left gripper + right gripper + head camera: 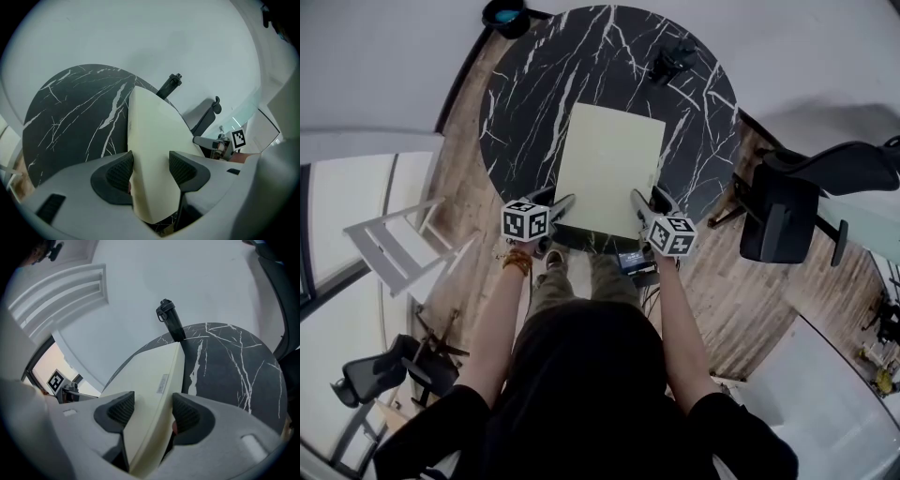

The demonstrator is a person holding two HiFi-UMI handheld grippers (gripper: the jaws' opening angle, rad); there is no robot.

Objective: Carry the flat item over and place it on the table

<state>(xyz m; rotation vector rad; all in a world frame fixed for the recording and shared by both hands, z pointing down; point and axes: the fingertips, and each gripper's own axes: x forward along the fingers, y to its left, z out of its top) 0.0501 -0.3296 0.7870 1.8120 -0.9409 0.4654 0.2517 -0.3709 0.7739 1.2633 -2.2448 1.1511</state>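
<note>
With left gripper (563, 207) and right gripper (641, 206) both clenched on pale cream flat rectangular board (609, 164), lower level onto black white-veined round marble table (525, 94) mid-frame; release together.

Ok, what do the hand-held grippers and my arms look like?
The left hand-held gripper and right hand-held gripper each have a light grey body, black textured pads and a white cube with black square markers. Short black sleeves; an orange-brown bracelet on the left wrist.
</note>
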